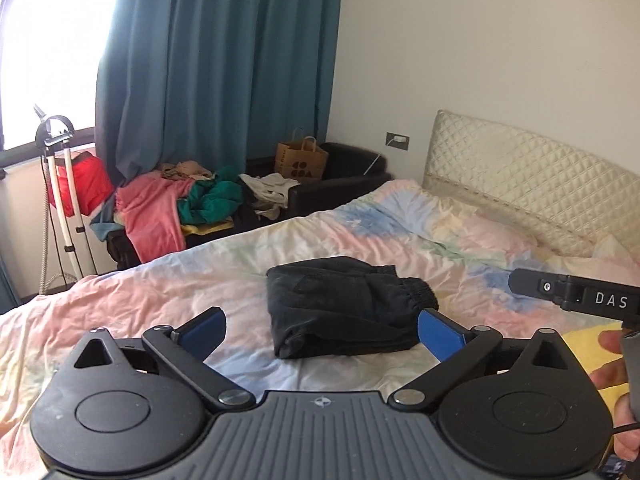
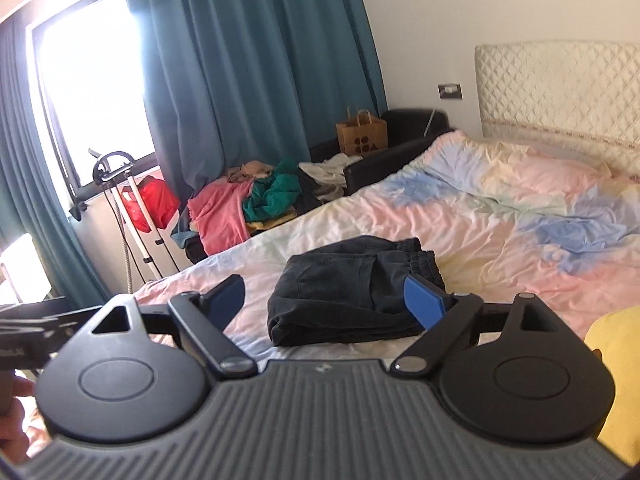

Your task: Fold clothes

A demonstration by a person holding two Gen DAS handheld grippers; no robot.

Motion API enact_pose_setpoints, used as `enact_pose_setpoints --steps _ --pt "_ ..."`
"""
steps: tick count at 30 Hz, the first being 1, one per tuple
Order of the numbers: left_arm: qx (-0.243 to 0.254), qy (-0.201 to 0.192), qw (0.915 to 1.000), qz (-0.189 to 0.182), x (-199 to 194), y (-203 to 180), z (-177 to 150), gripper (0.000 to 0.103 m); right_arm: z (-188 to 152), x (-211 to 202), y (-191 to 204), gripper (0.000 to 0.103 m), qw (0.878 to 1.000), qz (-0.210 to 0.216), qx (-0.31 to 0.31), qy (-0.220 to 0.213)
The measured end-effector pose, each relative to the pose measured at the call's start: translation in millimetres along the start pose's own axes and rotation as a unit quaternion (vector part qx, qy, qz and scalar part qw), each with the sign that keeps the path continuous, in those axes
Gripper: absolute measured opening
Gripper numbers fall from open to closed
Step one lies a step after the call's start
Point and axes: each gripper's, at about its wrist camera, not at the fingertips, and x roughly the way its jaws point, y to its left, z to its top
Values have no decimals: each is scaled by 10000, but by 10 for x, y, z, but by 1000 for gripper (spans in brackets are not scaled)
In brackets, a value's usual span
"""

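A pair of black pants (image 1: 344,308) lies folded into a compact stack on the pastel bed cover (image 1: 180,288), elastic waistband to the right. It also shows in the right wrist view (image 2: 352,296). My left gripper (image 1: 322,336) is open and empty, held just in front of the stack. My right gripper (image 2: 324,300) is open and empty too, its blue pads either side of the stack's near end but short of it. The right gripper's body (image 1: 576,296) shows at the right edge of the left wrist view.
A yellow garment (image 2: 616,384) lies at the bed's near right. A heap of unfolded clothes (image 1: 180,204) covers a black sofa beside the bed, with a paper bag (image 1: 300,158). A garment steamer stand (image 1: 60,184), teal curtains (image 1: 216,60) and a quilted headboard (image 1: 532,184) surround the bed.
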Motion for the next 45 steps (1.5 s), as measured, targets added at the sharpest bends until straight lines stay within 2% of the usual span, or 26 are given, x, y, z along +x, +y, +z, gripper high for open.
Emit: enact_pose_setpoints --steps 4,9,14,18,24,30,45 --pt "-138 -127 9998 -82 -32 59 -269 103 -221 -45 215 88 9990 -108 -357 -228" --pt "-67 -239 9996 151 -1 92 -535 103 -513 32 375 88 9972 -231 -627 -324" --pt "17 -595 9979 237 -6 210 -755 103 -809 153 450 88 9957 -321 -770 -406" --pt "72 -683 9971 315 23 255 -849 103 -972 212 468 88 9946 -360 -817 -529" --pt "125 -696 9971 290 200 232 -991 103 -1127 330 469 88 9946 -404 -871 -388" --pt "32 -437 9981 443 453 212 -1151 103 -1303 410 440 88 9939 -497 -961 -221" --pt "-28 -301 9976 624 605 219 -1239 103 -1354 500 393 88 9929 -770 -872 -253"
